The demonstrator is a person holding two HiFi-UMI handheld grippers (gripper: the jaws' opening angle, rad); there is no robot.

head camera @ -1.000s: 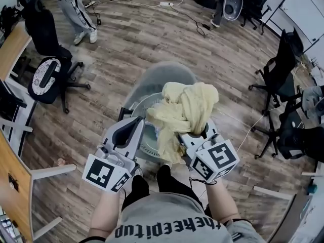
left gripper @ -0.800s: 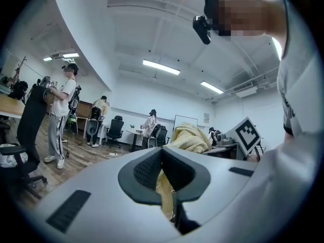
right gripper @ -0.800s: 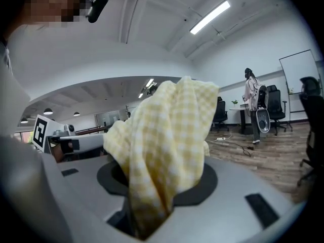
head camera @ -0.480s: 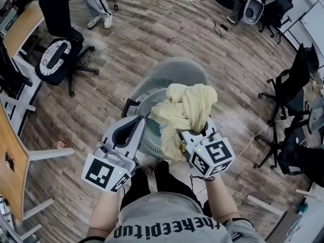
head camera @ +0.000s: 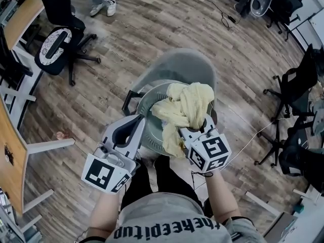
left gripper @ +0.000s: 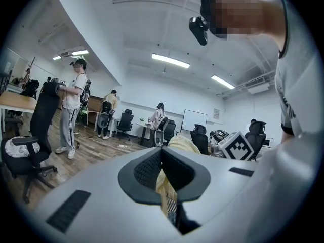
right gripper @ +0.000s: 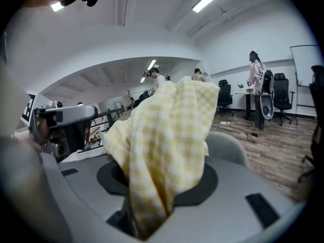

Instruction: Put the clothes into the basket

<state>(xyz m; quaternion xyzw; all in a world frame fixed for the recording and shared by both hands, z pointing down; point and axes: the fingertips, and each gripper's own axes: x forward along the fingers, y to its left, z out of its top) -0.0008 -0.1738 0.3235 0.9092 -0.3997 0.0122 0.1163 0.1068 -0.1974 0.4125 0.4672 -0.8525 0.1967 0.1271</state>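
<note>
Now lower yellow checked cloth [head camera: 187, 103], bunched just above basket [head camera: 143, 105] mouth and pinched in right gripper [head camera: 192, 130], deep inside basket before spreading jaws; steer dangling tail, hanging at basket's near rim, inward. Park left gripper [head camera: 137, 121], jaws pressed together on nothing, beside basket's near-left rim.

Head view: grey shirt [head camera: 167, 219] carries dark lettering along the bottom edge of the frame, reading roughly "thekeepitup"; the last letters are uncertain. Left marker cube [head camera: 104, 173] and right marker cube [head camera: 210, 153] bear black-and-white square code patterns, without letters.
</note>
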